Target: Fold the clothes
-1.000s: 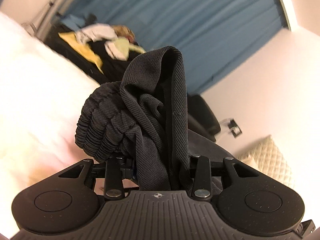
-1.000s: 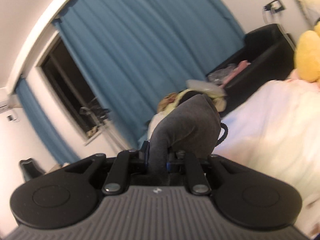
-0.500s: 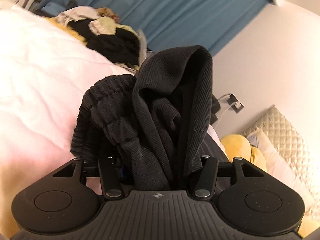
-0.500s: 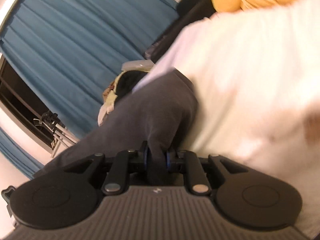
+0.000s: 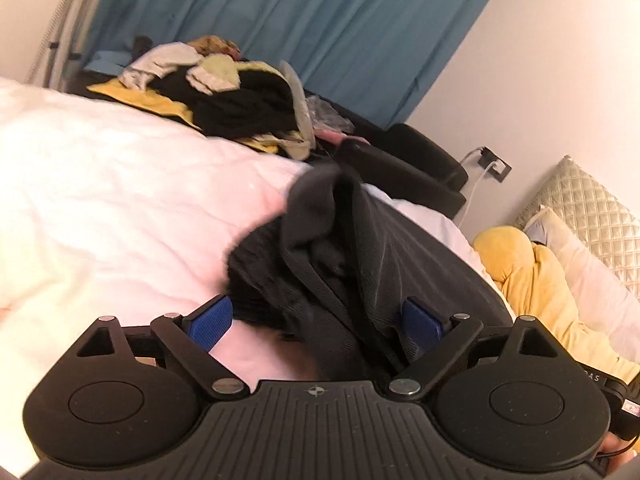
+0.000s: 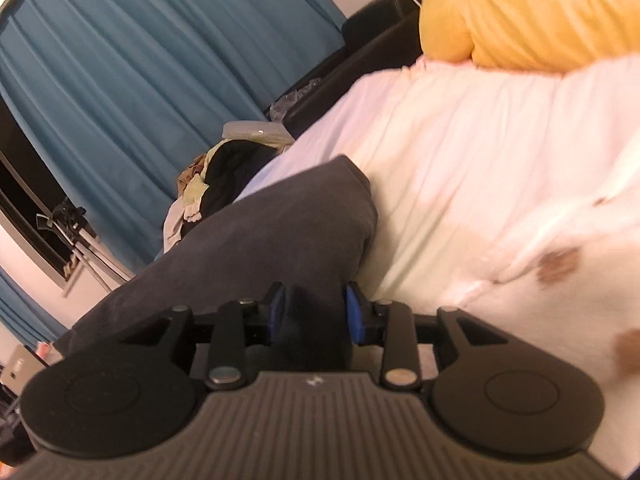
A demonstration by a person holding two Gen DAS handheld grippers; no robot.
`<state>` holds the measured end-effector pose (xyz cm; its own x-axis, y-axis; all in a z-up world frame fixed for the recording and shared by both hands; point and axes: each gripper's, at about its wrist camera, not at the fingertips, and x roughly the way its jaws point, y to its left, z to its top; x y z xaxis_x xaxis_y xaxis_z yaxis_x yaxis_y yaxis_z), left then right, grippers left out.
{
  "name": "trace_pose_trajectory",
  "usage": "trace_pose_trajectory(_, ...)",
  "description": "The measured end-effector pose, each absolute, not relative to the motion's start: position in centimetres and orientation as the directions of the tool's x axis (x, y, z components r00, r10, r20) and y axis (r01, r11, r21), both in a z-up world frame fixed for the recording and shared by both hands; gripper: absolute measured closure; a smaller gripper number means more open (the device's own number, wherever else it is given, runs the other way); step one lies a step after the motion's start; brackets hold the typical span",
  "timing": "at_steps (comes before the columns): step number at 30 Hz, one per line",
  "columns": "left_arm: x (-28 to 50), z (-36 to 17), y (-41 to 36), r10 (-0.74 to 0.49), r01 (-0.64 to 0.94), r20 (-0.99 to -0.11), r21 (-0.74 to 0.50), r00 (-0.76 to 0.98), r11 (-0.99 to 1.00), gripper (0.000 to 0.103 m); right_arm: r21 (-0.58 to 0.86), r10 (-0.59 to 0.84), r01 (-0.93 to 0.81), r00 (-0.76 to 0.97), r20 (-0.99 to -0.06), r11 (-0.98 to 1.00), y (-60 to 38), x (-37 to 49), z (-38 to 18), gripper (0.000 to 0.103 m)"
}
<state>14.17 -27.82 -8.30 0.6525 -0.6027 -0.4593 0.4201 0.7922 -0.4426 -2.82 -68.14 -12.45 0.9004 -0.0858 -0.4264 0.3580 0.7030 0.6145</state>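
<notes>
1. Bed (image 5: pixel 100 184), white cover, spreads under and past the fingers in both views.
2. Curtain (image 5: pixel 280 20), blue, hangs far beyond the fingers.
3. Sofa (image 5: pixel 420 160), black, stands past the bed's far edge.
4. Plush (image 5: pixel 532 280), yellow, lies right of the fingers in the left view.
5. Headboard (image 5: pixel 592 208), quilted, beyond the plush.
6. Socket (image 5: pixel 496 166), with cable, on the wall.

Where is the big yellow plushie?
In the left wrist view the yellow plushie lies at the right, on the white bed beside the quilted pillow.
</notes>
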Motion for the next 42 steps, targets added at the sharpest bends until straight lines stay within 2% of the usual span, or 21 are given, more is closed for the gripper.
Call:
trace_pose_trajectory(8,9.0,-1.3,-21.8,-0.55,0.432,-0.398,-0.35,0.734,0.831,0.01,0.531,-0.078,0.283,0.923,-0.376,0.799,-62.0,-5.3,-5.5,0.07)
trace_pose_trajectory(15,4.2,4.0,-15.5,-0.512,0.437,-0.325,-0.278,0.795,0.855,0.006,0.462,0.023,0.124,0.954,-0.3,0.878,-53.1,-5.6,0.9,0.07)
trace_pose_trajectory(22,1.2,6.3,-8.3,-0.425,0.369,-0.302,-0.226,0.854,0.902,0.005,0.379,0.13,-0.022,0.956,-0.264,0.925,-43.7,-4.5,5.3,0.069)
trace_pose_trajectory(26,-1.2,6.9,-4.9,-0.312,0.293,-0.28,-0.108,0.908,0.95,0.003,0.336,0.191,-0.099,0.948,-0.255,0.937,-38.9,-3.7,6.1,0.069)
trace_pose_trajectory(29,-1.7,6.4,-2.8,-0.255,0.241,-0.286,-0.083,0.924,0.967,0.002,0.308,0.223,-0.137,0.938,-0.265,0.941,-35.8,-2.8,5.9,0.069)
trace_pose_trajectory(36,-1.2,4.0,-0.4,-0.19,0.175,-0.321,-0.077,0.928,0.982,0.002,0.257,0.244,-0.18,0.94,-0.24,0.949,-30.9,-1.9,4.6,0.069)
trace_pose_trajectory(42,-0.7,1.9,0.3,-0.185,0.155,-0.309,-0.119,0.933,0.981,0.001,0.231,0.22,-0.166,0.948,-0.232,0.959,-29.8,-1.6,2.1,0.069)
